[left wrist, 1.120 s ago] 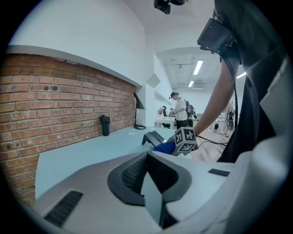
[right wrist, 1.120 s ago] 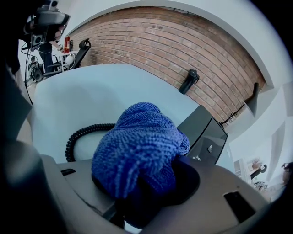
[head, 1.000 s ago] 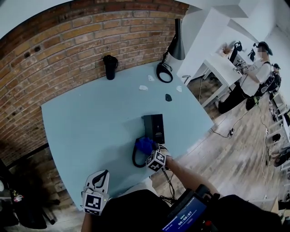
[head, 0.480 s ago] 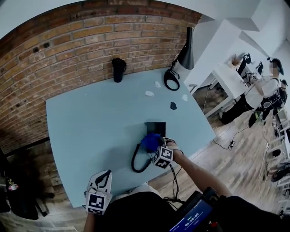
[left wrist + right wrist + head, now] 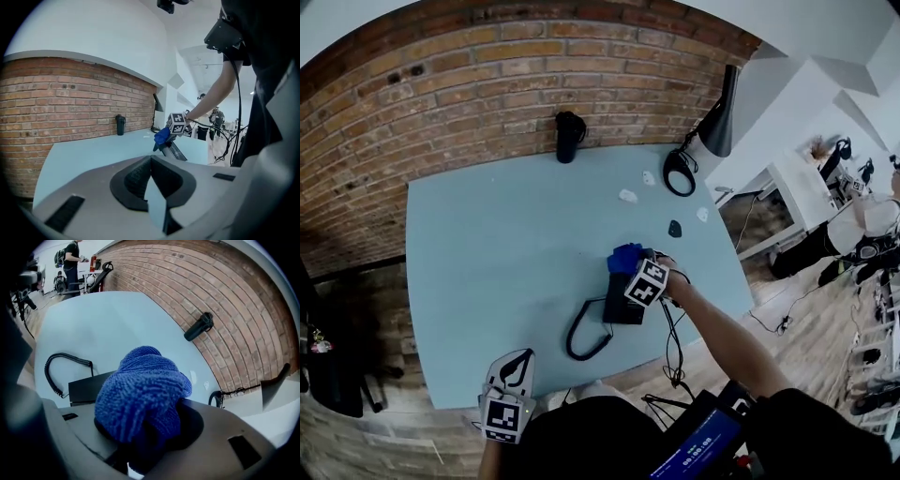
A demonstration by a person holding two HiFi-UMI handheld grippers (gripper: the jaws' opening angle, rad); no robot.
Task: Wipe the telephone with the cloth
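Head view with both gripper views. A brick wall (image 5: 487,75) backs a pale blue counter (image 5: 506,253). A black desk lamp (image 5: 712,131) stands at the counter's far right corner. A black telephone (image 5: 622,307) lies on the counter near its front right edge, and its coiled cord (image 5: 581,337) loops off to the left. The right gripper (image 5: 636,272) is over the far end of the telephone. Its fingers are closed on a bunched blue cloth (image 5: 626,257), which sits at that far end; in the right gripper view the cloth (image 5: 140,390) fills the space between the fingers. The left gripper (image 5: 511,375) is held at the counter's near edge, well apart from the telephone, its fingers together at the tips and empty. A black tumbler (image 5: 569,136) stands by the wall.
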